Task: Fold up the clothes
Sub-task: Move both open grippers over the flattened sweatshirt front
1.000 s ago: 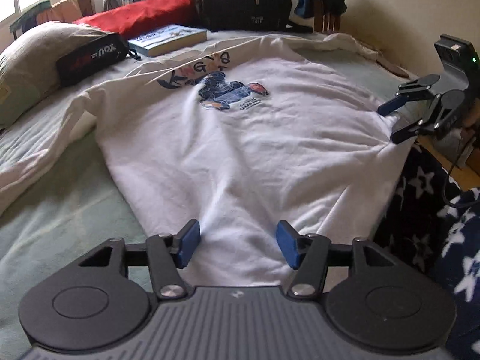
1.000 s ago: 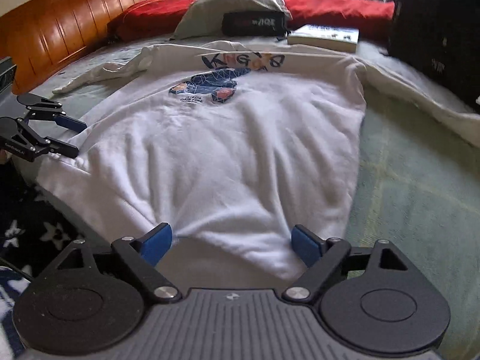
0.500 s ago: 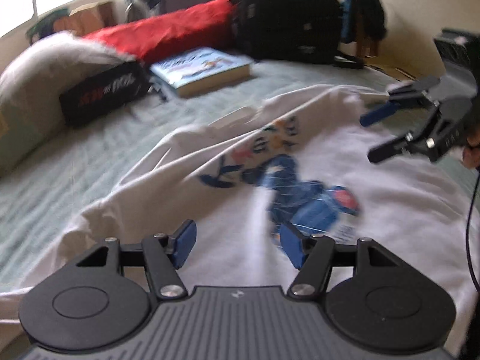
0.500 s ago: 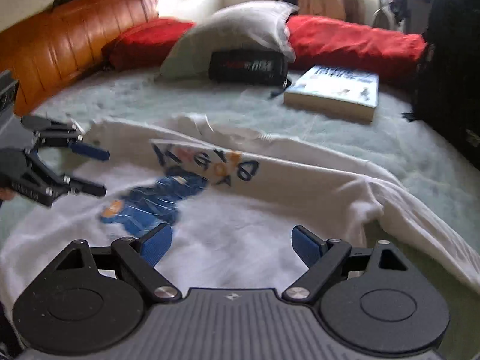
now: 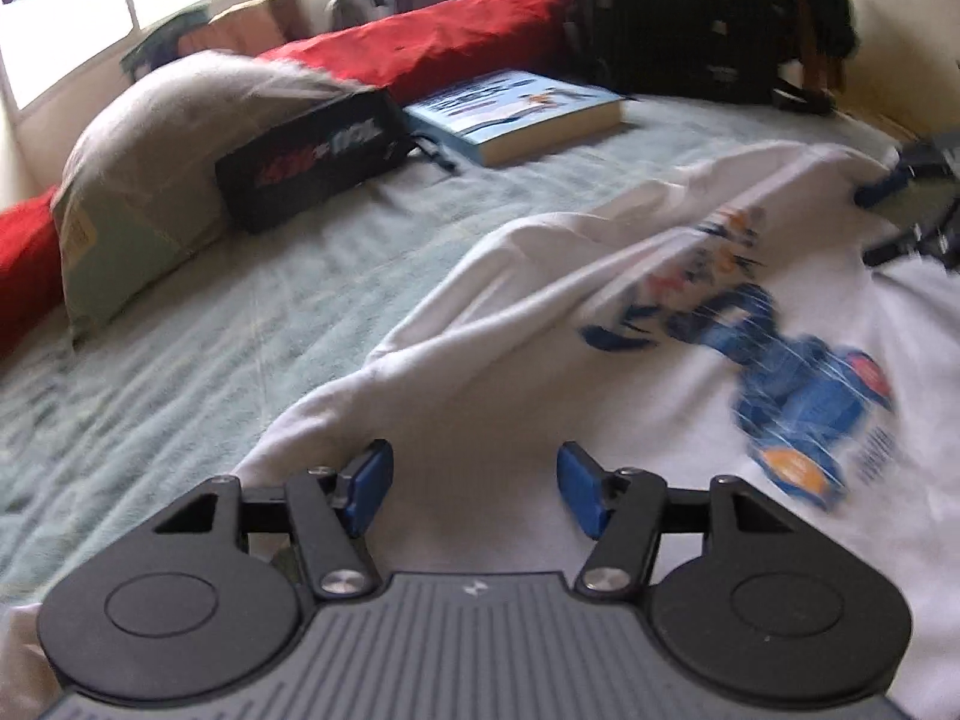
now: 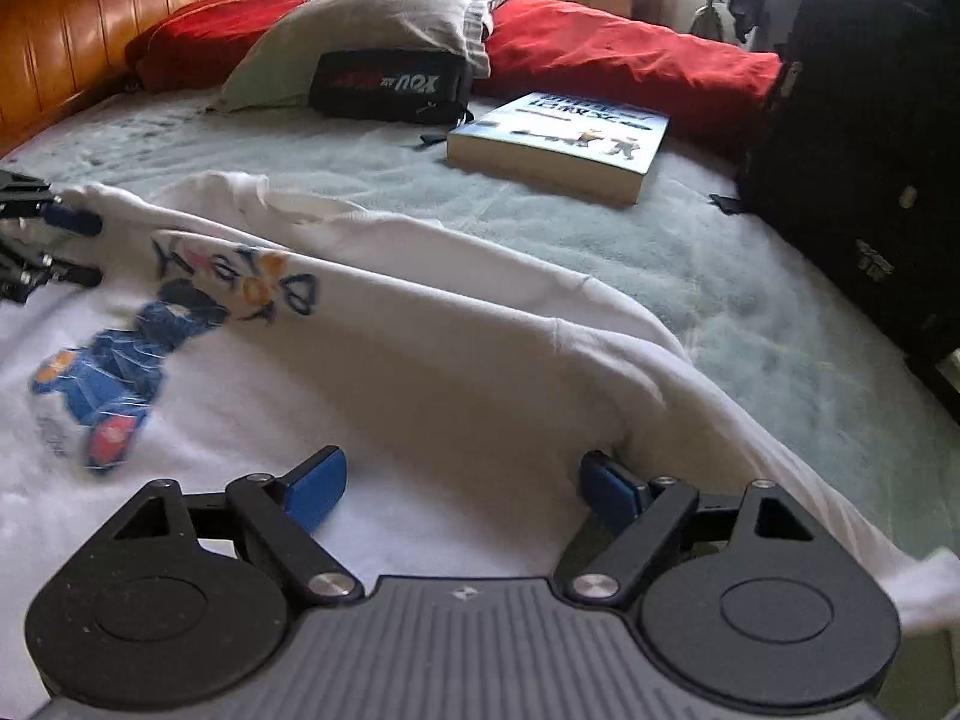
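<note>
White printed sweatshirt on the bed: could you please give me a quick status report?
Left gripper open, right gripper open, both low over cloth. White printed sweatshirt spread flat, unfolded. Blue paperback book and black zip pouch lie beyond, apart.

"YOU", upside down, on black pouch (image 6: 390, 86)

Sweatshirt print (image 5: 804, 378) blurred.

Right tongs (image 6: 462, 489) spread wide, low over white sweatshirt (image 6: 420, 372) on the bed (image 6: 750, 276); nothing between the blue pads. Left tongs (image 6: 72, 246) near printed chest, also apart. Book (image 6: 558, 144), black pouch (image 6: 390, 87), grey pillow (image 6: 384, 12) beyond.
</note>
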Available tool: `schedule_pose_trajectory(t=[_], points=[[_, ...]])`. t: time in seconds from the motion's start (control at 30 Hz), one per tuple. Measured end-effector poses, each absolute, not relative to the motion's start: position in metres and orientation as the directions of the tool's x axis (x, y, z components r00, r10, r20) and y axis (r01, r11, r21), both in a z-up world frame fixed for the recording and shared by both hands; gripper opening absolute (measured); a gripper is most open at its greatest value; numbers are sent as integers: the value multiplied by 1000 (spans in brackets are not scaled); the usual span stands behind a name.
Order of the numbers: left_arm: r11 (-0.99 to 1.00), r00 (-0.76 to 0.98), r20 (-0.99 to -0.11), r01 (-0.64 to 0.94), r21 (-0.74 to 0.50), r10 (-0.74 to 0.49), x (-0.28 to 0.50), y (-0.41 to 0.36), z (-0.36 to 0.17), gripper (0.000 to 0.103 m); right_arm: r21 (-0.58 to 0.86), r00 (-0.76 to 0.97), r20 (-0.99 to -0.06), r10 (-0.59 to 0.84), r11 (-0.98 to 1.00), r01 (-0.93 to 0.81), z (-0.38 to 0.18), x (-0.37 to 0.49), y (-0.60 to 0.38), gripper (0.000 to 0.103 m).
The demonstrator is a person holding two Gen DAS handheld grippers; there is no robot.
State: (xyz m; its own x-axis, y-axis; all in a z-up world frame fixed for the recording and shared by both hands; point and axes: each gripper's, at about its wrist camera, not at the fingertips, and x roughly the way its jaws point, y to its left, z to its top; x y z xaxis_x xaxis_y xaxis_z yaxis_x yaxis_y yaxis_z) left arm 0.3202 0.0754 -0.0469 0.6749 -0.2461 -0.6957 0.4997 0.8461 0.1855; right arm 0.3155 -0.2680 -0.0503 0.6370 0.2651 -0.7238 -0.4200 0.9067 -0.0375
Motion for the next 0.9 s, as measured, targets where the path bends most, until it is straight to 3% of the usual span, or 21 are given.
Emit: schedule_pose_trajectory(t=[0.17, 0.3, 0.43, 0.6, 0.77, 0.9], points=[[739, 617, -682, 653, 166, -393, 258, 59, -31, 65, 4, 564, -703, 433, 795, -607, -29, 253, -243, 90], [720, 559, -733, 680, 138, -387, 234, 55, -53, 65, 9, 493, -733, 469, 731, -682, -45, 218, -224, 90], [782, 574, -735, 615, 96, -361, 217, 86, -61, 67, -34, 510, -761, 401, 761, -648, -66, 192, -243, 97], [785, 612, -731, 595, 173, -303, 191, 89, -38, 64, -24, 559, -748, 358, 827, -561, -56, 163, -272, 98], [677, 583, -688, 714, 180, -432, 149, 52, -23, 69, -1, 594, -682, 426, 813, -583, -48, 138, -252, 98], [652, 549, -744, 730, 204, -382, 129, 35, -52, 69, -10, 584, -715, 385, 829, -560, -74, 132, -237, 99]])
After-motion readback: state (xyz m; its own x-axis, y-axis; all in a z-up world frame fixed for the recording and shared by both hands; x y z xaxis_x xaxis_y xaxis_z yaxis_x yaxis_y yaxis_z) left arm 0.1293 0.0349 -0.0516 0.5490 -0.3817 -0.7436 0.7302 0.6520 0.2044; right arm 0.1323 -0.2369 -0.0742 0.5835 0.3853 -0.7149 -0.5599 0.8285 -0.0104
